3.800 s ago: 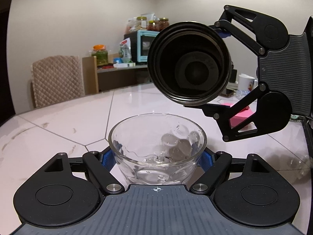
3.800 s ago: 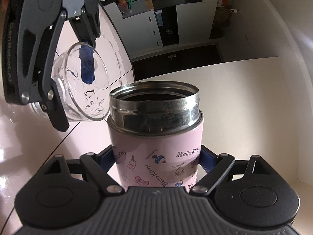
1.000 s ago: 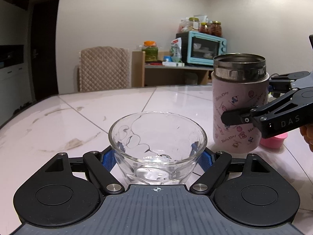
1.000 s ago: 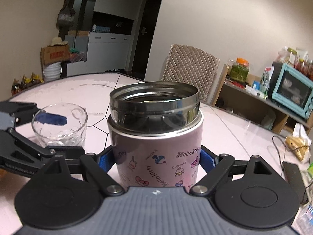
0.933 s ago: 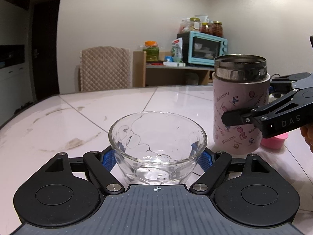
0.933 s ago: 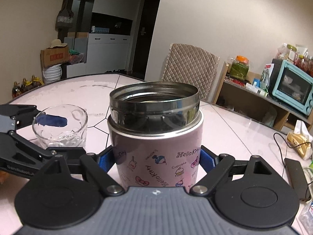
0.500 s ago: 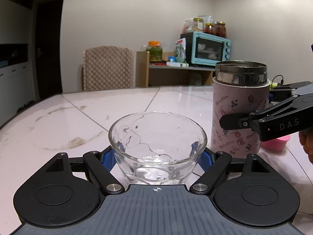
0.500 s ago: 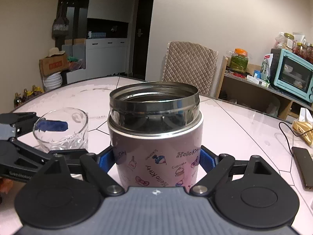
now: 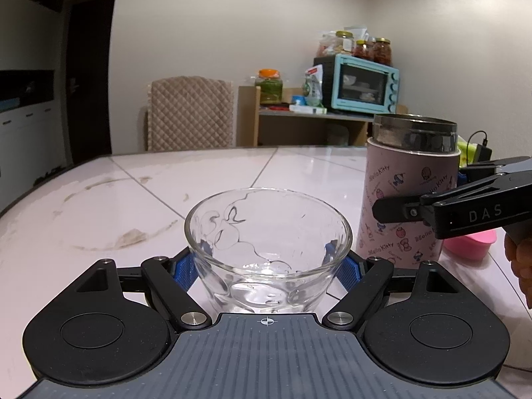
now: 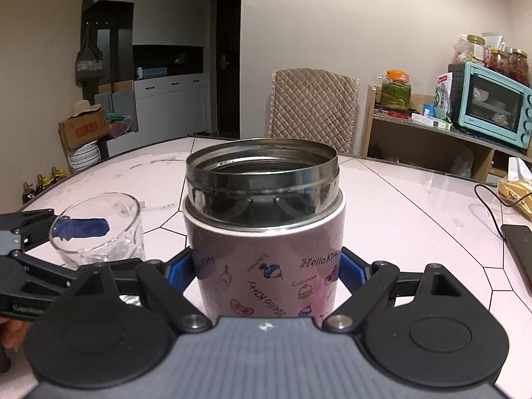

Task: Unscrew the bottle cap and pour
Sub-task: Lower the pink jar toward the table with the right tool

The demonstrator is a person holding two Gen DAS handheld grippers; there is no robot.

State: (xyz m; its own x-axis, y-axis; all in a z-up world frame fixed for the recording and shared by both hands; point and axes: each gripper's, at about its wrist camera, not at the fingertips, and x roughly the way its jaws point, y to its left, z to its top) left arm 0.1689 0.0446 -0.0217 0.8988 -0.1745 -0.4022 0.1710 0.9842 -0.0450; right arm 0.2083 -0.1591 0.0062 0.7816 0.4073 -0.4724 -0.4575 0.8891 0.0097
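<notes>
Bottle (image 10: 264, 232), pink with cartoon print, stands upright and capless on the pale tiled table (image 9: 299, 173), clamped at its sides by the right gripper (image 10: 266, 271). Just beside it the left gripper (image 9: 267, 264) is closed around a clear glass cup (image 9: 267, 242). How much liquid either holds is hard to make out. A pink lid (image 9: 470, 246) is half hidden behind the right gripper's arm
</notes>
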